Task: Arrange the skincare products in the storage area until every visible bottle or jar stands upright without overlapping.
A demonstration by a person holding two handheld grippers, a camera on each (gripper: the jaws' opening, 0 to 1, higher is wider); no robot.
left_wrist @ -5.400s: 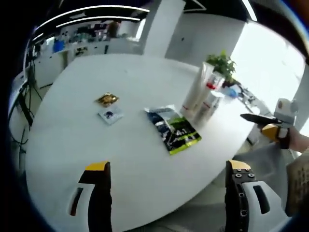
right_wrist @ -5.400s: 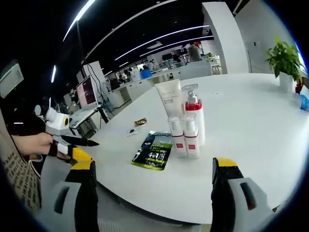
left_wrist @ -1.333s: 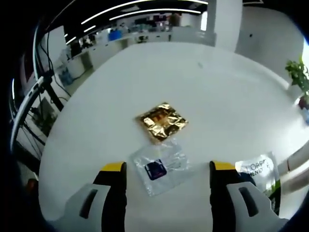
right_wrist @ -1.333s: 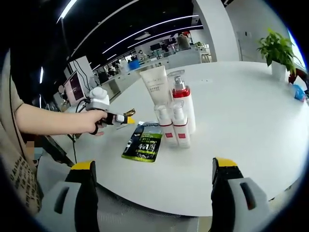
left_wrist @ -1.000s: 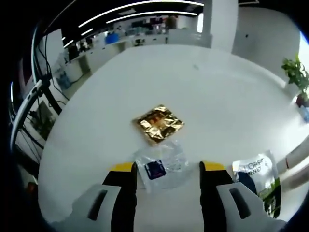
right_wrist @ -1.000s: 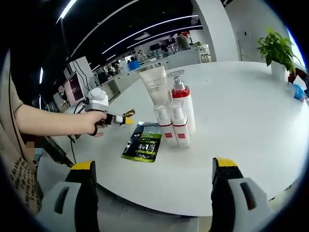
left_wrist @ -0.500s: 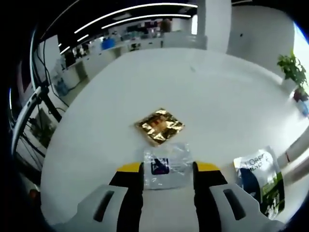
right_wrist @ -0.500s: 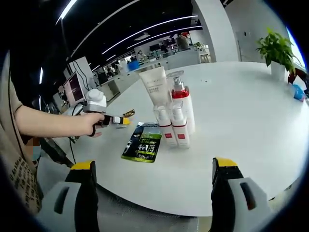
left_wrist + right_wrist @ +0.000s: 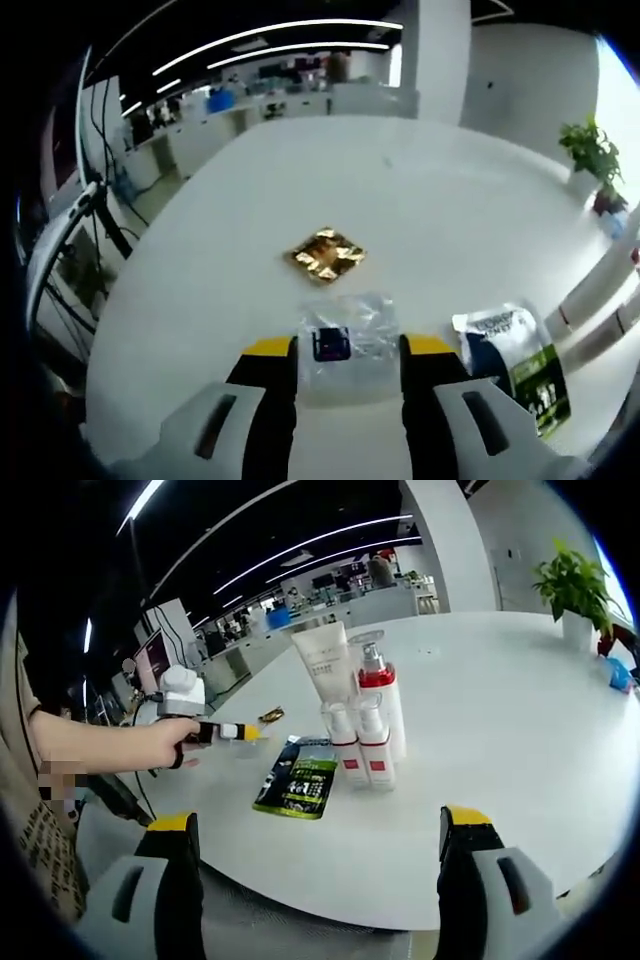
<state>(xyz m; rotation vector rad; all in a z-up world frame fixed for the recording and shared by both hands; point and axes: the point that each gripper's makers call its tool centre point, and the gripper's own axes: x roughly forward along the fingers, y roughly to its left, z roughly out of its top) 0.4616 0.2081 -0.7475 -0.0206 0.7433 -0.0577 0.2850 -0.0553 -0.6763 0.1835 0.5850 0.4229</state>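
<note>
My left gripper is shut on a clear sachet with a dark blue label and holds it just above the white table. In the right gripper view the left gripper hangs left of the bottles, in a person's hand. A white tube, a pump bottle with a red collar and two small white bottles stand upright together. My right gripper is open and well short of them, at the table's near edge.
A crumpled gold packet lies beyond the clear sachet. A green and black sachet lies flat to its right, in front of the bottles. A potted plant stands at the far right. Desks and monitors lie beyond the table.
The left jaws closed on the clear sachet and lifted it; the gold packet now looks farther away. The right gripper has stayed still and open.
</note>
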